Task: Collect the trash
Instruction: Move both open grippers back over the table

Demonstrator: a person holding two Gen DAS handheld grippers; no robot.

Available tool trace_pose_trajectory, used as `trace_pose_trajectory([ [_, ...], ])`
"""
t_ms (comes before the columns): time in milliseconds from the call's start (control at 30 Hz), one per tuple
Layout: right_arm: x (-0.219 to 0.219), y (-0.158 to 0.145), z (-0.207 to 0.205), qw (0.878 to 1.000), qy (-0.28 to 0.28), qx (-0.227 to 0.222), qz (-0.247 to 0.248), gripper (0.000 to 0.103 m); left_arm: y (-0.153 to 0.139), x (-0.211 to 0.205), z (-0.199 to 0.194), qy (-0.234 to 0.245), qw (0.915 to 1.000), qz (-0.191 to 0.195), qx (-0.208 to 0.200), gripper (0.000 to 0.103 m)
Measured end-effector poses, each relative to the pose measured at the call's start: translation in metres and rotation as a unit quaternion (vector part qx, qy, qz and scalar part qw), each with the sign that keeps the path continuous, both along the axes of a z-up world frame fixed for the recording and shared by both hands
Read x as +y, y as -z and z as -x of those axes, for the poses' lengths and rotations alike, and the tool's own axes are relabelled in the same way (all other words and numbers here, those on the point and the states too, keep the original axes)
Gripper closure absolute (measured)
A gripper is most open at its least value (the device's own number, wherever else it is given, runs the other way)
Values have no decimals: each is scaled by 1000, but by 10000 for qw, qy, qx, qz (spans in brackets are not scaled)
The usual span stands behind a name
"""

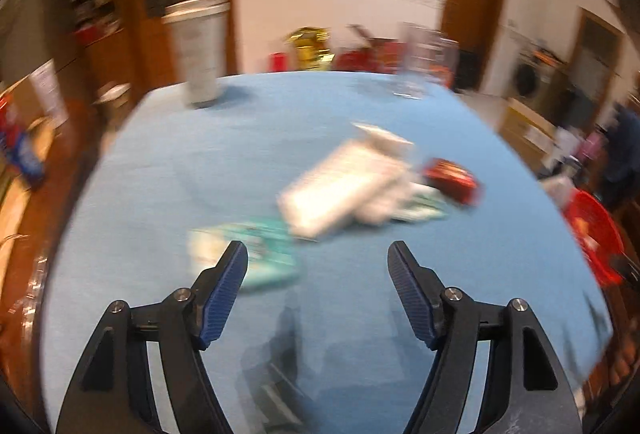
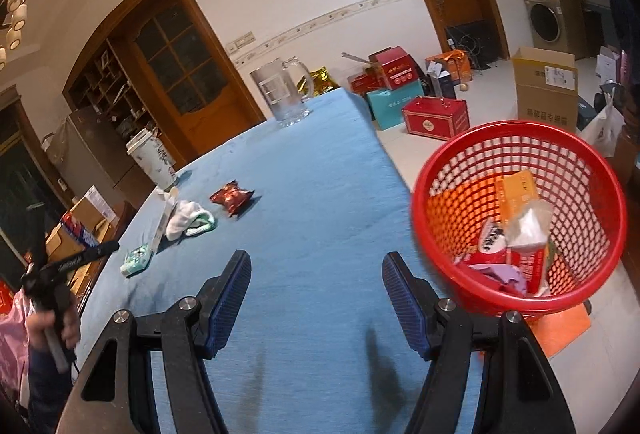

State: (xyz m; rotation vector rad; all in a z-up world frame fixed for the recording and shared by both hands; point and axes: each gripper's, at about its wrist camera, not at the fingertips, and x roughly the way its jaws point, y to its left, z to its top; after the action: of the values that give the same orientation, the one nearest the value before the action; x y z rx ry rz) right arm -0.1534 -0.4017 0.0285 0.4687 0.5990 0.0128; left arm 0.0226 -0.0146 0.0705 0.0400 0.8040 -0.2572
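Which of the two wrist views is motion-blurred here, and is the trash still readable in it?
Left wrist view: heavy motion smear; the white box, teal packet and red wrapper are only blobs, though the left hand-held gripper stays sharp. Right wrist view: crisp, with fisheye bending at the edges; red basket and red wrapper are clear.

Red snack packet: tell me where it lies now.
In the right wrist view, the red snack packet lies on the blue tablecloth, left of centre, just right of the crumpled white wrapper.

Bare blue tablecloth (image 2: 320, 194) lies open between wrappers (image 2: 192, 218) and basket (image 2: 520, 218).
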Motion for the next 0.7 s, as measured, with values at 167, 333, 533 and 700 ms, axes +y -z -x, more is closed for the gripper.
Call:
trace_pose_trajectory([
  [167,17,-3,-9,9999,-157,33,54,30,14,58,-56,-279,9969,585,449,31],
  [333,27,-5,-16,9996,-252,91,125,30,36,71,-90,-117,9893,1093,964,31],
  [533,37,-6,-23,9992,-330,132,208,30,55,62,-81,341,9801,1304,1458,31],
  [700,42,-9,-33,9986,-440,183,249,30,50,40,-28,1004,9790,1073,1413,30],
])
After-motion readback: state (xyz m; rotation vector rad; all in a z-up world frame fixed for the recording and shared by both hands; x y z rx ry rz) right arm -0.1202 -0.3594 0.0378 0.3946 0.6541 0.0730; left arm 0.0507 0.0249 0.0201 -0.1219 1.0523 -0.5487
